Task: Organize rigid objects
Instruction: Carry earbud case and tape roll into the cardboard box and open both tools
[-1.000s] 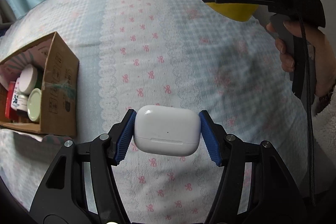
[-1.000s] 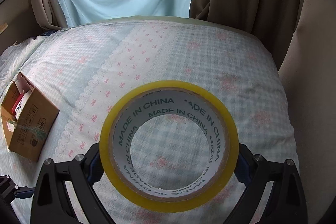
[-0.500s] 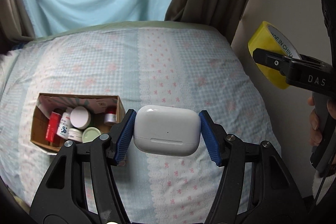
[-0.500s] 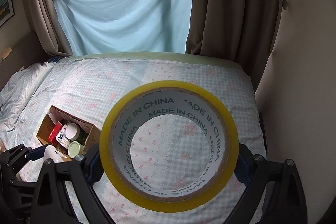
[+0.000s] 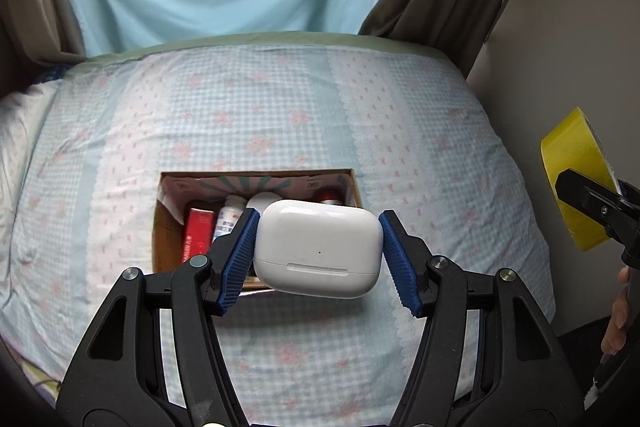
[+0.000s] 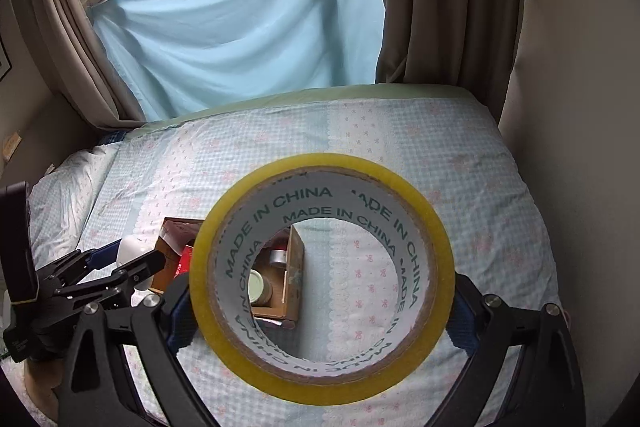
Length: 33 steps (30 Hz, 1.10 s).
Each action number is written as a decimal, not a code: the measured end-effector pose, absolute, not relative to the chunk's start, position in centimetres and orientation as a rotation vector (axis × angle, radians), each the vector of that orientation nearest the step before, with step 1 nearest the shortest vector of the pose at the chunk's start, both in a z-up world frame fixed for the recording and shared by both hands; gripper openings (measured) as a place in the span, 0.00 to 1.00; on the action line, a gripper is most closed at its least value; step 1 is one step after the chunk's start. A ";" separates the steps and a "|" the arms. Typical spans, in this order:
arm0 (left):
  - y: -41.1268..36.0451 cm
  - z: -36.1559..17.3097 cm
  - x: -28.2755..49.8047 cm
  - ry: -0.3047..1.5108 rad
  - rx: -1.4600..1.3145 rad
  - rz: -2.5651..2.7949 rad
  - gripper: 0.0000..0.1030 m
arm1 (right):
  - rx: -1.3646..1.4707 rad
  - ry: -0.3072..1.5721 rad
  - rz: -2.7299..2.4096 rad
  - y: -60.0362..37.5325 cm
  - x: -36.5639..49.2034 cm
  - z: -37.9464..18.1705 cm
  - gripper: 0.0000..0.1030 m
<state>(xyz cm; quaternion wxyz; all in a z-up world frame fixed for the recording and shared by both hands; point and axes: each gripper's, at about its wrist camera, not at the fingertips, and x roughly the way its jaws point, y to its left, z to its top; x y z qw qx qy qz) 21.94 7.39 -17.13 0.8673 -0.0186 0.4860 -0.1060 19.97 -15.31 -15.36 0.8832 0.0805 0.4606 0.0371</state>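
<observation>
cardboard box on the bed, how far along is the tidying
Done: the cardboard box already holds a red packet and jars. In hand: left tongs grip the white earbud case, right tongs grip the yellow tape roll. Left: both still need boxing.

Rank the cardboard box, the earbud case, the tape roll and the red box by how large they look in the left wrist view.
1. Cardboard box, partly hidden.
2. Earbud case, close to the lens, so it looks bigger than it is.
3. Tape roll, cut off by the right gripper.
4. Red box, partly hidden.

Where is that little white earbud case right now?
The white earbud case is clamped between the left gripper's blue fingers, held above the cardboard box on the bed.
</observation>
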 end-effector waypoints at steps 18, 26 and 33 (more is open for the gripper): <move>20.9 -25.7 27.3 1.188 -0.060 -0.177 0.56 | 0.415 1.289 0.104 -3.5 24.8 -27.0 0.93; 20.7 -32.3 30.9 1.321 -0.042 -0.185 0.56 | 0.515 1.442 0.034 -3.1 29.2 -34.3 0.93; 19.5 -36.3 34.1 1.383 0.016 -0.189 0.56 | 0.591 1.513 -0.007 -3.8 32.0 -39.2 0.93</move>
